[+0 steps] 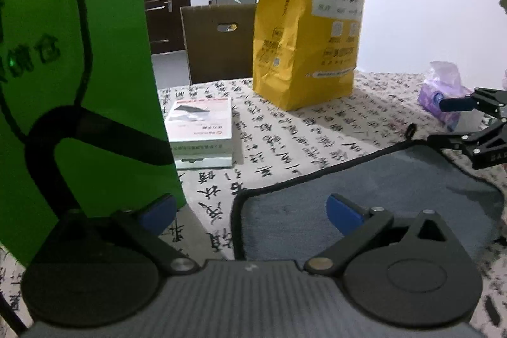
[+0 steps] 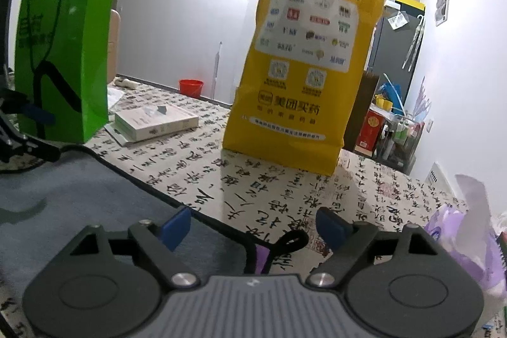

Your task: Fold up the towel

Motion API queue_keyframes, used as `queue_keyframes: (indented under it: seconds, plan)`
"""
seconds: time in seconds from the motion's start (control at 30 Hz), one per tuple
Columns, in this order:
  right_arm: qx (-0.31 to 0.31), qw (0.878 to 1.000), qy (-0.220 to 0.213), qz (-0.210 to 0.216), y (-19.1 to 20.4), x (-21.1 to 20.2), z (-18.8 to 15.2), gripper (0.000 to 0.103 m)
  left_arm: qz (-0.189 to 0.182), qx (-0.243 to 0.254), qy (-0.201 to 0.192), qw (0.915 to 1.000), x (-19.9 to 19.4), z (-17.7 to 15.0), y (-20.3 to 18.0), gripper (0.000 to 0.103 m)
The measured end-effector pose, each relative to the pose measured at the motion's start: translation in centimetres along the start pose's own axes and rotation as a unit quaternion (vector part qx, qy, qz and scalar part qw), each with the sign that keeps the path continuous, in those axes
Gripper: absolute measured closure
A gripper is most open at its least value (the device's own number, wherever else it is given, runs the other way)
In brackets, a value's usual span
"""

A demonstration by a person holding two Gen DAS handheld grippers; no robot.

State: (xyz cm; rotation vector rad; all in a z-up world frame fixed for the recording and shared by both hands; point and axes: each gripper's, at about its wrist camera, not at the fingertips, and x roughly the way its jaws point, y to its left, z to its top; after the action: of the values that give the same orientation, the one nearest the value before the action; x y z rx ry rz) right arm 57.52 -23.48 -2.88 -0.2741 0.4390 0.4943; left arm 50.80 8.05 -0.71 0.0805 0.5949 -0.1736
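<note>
A grey-blue towel [image 1: 380,189] with a black hem lies flat on the calligraphy-print tablecloth; it also shows in the right wrist view [image 2: 79,205]. My left gripper [image 1: 250,211] is open, its jaws astride the towel's far-left corner. My right gripper [image 2: 253,227] is open over the towel's other far corner, where a black hanging loop [image 2: 291,239] sticks out. The right gripper also shows in the left wrist view [image 1: 465,119], and the left gripper shows at the left edge of the right wrist view [image 2: 35,132]. Neither holds anything.
A green paper bag [image 1: 79,68] stands close on the left. A white box [image 1: 201,129] lies beside it. A tall yellow paper bag [image 1: 310,21] stands behind the towel. A purple tissue pack [image 1: 443,91] sits at the right. A cardboard box [image 1: 218,43] is beyond the table's edge.
</note>
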Motion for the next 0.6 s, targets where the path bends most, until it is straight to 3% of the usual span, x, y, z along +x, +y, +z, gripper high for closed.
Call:
queue_keyframes:
  seconds: [0.6]
  plan:
    - [-0.002, 1.000, -0.028, -0.006, 3.2, -10.1, 0.5, 0.015, 0.010, 0.019, -0.042, 0.9989, -12.3, -0.5, -4.1, 0.000]
